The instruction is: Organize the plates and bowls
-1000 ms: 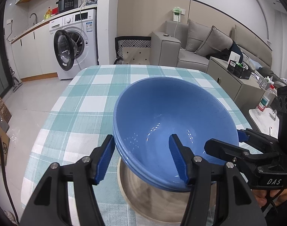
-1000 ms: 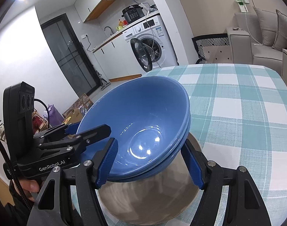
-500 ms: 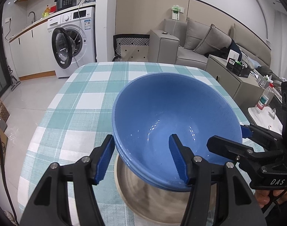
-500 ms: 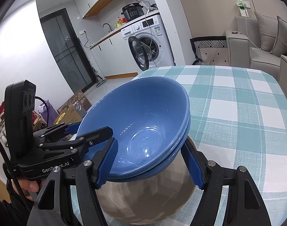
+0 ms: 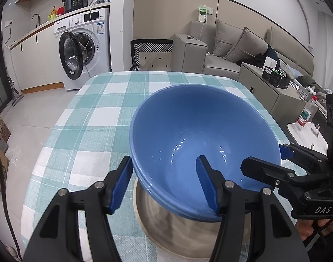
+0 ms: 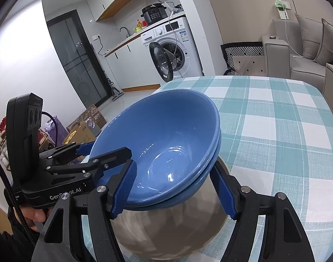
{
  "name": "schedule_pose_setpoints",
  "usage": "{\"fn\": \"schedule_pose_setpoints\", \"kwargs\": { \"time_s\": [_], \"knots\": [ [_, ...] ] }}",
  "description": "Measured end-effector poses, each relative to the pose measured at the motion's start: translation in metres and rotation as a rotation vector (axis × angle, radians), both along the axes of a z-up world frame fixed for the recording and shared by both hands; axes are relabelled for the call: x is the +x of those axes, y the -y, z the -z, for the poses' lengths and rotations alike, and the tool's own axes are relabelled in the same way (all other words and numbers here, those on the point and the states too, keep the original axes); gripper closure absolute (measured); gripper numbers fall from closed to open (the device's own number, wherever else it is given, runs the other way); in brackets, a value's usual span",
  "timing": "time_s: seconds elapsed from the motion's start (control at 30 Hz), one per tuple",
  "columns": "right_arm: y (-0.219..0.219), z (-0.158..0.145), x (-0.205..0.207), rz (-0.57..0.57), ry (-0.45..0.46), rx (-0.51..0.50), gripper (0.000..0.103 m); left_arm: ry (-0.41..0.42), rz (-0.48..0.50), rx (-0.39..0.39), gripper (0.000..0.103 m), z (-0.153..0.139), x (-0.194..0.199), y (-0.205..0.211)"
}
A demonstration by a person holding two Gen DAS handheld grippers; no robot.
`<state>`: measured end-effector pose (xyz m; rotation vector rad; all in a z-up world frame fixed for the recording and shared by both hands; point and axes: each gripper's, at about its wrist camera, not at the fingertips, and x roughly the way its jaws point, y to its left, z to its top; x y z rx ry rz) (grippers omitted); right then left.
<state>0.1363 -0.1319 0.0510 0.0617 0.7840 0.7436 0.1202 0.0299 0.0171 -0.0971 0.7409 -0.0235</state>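
Fingers (image 5: 120,183) of the left gripper (image 5: 164,170) straddle the near wall of two nested blue bowls (image 5: 199,131), one pad outside and one inside, set at middling width and apparently clamping it. The right gripper (image 6: 173,174) takes the opposite wall the same way. The bowls sit tilted over a grey plate (image 5: 166,224) on the checked table (image 5: 90,131); whether their base touches the plate cannot be told. Judged step: setting the bowl stack onto the plate. The next move calls for levelling the stack, seating it centred on the plate, then opening both grippers together so neither side drags it.
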Motion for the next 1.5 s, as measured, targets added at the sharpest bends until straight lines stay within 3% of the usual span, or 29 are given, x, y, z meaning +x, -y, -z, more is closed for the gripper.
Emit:
{"fn": "schedule_pose_setpoints", "kwargs": {
  "time_s": [0.37, 0.43, 0.5, 0.63, 0.77, 0.93, 1.5],
  "knots": [
    [0.0, 0.0, 0.0, -0.012, 0.013, 0.001, 0.03, 0.001, 0.007, -0.014, 0.041, -0.001, 0.001, -0.002],
    [0.0, -0.001, 0.0, -0.006, 0.029, -0.012, 0.021, 0.007, 0.012, -0.005, 0.04, -0.001, 0.0, -0.002],
    [0.002, -0.002, 0.001, 0.007, 0.04, -0.028, 0.016, 0.021, 0.02, -0.005, 0.029, -0.003, -0.002, -0.003],
    [0.009, -0.003, 0.004, 0.019, 0.039, -0.029, 0.013, 0.033, 0.019, -0.004, 0.026, -0.005, -0.005, -0.007],
    [0.012, -0.005, 0.002, 0.016, 0.061, -0.044, 0.007, 0.058, -0.004, -0.007, 0.009, -0.008, -0.01, -0.015],
    [0.01, -0.008, -0.003, 0.002, 0.097, -0.061, 0.001, 0.097, 0.012, -0.002, 0.0, -0.011, -0.017, -0.022],
    [0.018, -0.007, -0.018, -0.041, 0.236, -0.04, 0.001, 0.239, -0.063, 0.063, 0.0, -0.006, -0.038, -0.04]
  ]
}}
